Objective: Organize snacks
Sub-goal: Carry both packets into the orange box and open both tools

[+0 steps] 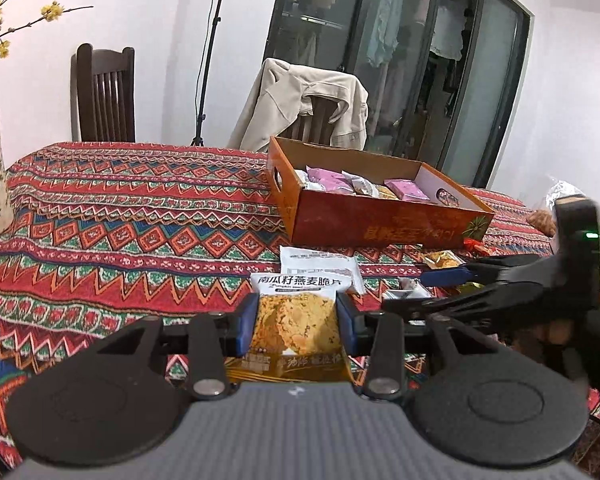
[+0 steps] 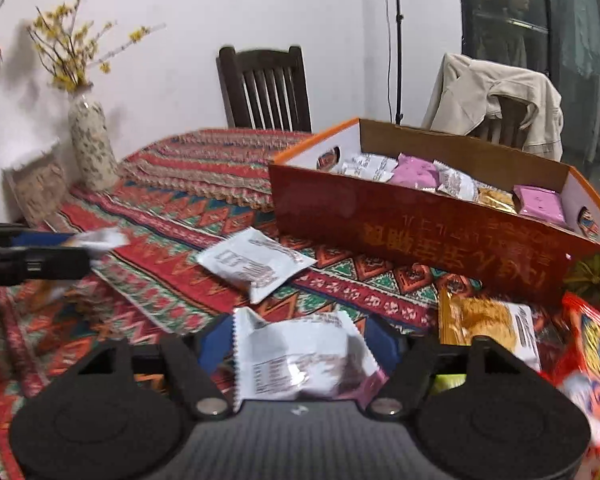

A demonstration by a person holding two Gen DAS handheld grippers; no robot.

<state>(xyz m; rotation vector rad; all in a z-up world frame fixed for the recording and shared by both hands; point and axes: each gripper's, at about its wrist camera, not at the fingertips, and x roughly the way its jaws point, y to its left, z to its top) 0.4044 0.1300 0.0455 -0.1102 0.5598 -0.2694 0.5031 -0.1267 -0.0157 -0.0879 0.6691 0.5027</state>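
The left gripper [image 1: 296, 320] is clamped on a snack packet [image 1: 294, 322] with a golden oat crisp printed on its front; both blue pads press its sides and it is lifted clear of the tablecloth [image 1: 120, 216]. Just beyond it a white packet [image 1: 320, 266] lies flat on the cloth, printed side down.

The right gripper [image 2: 300, 356] has a crumpled white and pink packet [image 2: 300, 360] between its jaws. The jaws stand wide, and I cannot tell whether the pads press on the wrapper or only flank it. From the left camera this gripper [image 1: 432, 288] reaches in from the right, low over the cloth.

The snack box [image 2: 420, 236], red outside with gold lettering, sits on the table beyond both grippers. Inside it, pink [image 2: 414, 174], white [image 2: 370, 166] and golden [image 2: 496, 200] packets lie in a row. In front of the box lie another golden packet [image 2: 484, 320] and a red wrapper [image 2: 592, 344]. A vase [image 2: 90, 144] with yellow blossoms stands at the far left, and a jacket [image 2: 496, 96] hangs over a chair behind the box.
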